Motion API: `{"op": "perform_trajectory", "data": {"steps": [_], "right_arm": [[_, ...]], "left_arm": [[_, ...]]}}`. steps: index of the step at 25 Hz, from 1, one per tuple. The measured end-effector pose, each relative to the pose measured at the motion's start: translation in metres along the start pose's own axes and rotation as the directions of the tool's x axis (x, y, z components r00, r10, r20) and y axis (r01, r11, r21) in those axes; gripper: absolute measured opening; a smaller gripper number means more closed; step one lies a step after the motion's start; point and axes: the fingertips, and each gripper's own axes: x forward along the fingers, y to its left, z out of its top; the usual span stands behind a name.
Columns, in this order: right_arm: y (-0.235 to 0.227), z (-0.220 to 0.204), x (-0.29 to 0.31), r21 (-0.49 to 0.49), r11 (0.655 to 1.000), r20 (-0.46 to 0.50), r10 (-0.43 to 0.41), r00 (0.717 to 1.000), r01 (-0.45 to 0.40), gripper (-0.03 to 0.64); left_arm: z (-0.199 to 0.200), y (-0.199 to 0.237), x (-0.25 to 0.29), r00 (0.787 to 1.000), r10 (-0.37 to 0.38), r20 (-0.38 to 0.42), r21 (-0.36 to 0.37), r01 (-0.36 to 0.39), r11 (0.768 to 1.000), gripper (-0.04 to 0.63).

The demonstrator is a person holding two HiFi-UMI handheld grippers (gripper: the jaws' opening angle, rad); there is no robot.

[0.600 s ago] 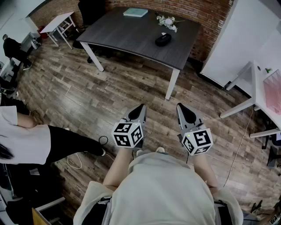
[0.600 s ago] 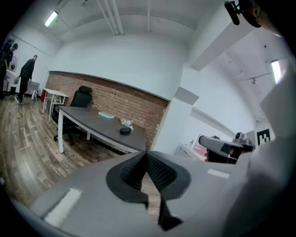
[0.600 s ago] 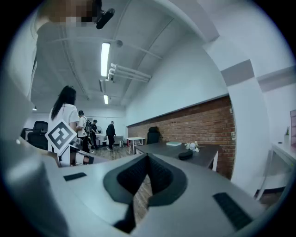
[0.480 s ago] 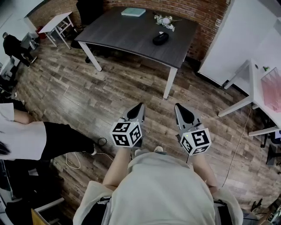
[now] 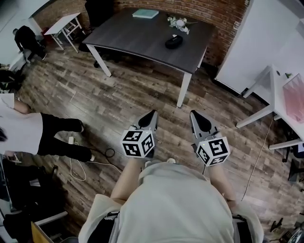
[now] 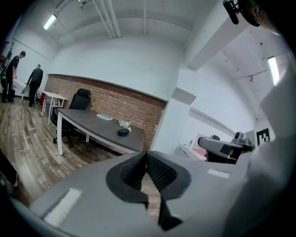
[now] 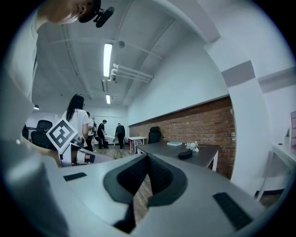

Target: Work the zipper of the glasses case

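Note:
The black glasses case [image 5: 174, 42] lies on the dark grey table [image 5: 137, 40] across the room, near its right end. It shows small in the left gripper view [image 6: 122, 132] and in the right gripper view [image 7: 185, 154]. My left gripper [image 5: 152, 116] and right gripper [image 5: 196, 116] are held side by side at waist height over the wooden floor, far from the table. Both are shut with nothing between the jaws, as seen on the left gripper [image 6: 147, 159] and the right gripper [image 7: 147, 162].
On the table also lie a teal book [image 5: 145, 13] and a small white flower bunch [image 5: 179, 23]. A person in a white top [image 5: 21, 133] stands at the left, with a cable [image 5: 83, 166] on the floor. White tables [image 5: 278, 102] stand at the right, a small white one [image 5: 64, 23] back left.
The person at the left has stepped further left and back. My two grippers have barely shifted, and the view has edged a little closer to the table.

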Motion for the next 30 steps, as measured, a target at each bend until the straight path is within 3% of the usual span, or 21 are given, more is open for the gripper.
{"op": "perform_trajectory", "data": {"steps": [4,7,11,13,22,30], "right_arm": [[-0.01,-0.003,0.006,0.025,1.0,0.0,-0.003,1.0,0.003,0.003],[-0.017,-0.009,0.01,0.024,1.0,-0.022,0.011,1.0,-0.01,0.108],[-0.024,-0.022,0.012,0.051,0.998,-0.054,0.04,0.998,-0.038,0.273],[-0.027,-0.026,0.015,0.071,0.996,-0.056,0.056,0.997,-0.052,0.325],[-0.044,-0.036,0.04,0.113,0.992,-0.084,0.072,0.994,-0.062,0.359],[-0.092,-0.035,0.102,0.123,0.992,-0.09,0.047,0.995,-0.036,0.365]], "left_arm": [[0.002,0.0,0.005,1.0,-0.015,0.011,0.0,0.015,1.0,0.041],[0.001,-0.007,0.012,0.998,-0.055,0.016,0.004,0.055,0.998,0.191],[-0.005,-0.019,0.021,0.996,-0.087,0.005,0.023,0.086,0.996,0.303],[-0.005,-0.02,0.026,0.996,-0.087,0.001,0.019,0.087,0.996,0.341],[-0.003,-0.009,0.055,0.996,-0.084,-0.019,-0.025,0.083,0.996,0.367],[0.026,0.028,0.123,0.996,-0.083,-0.015,-0.041,0.082,0.996,0.367]]}}
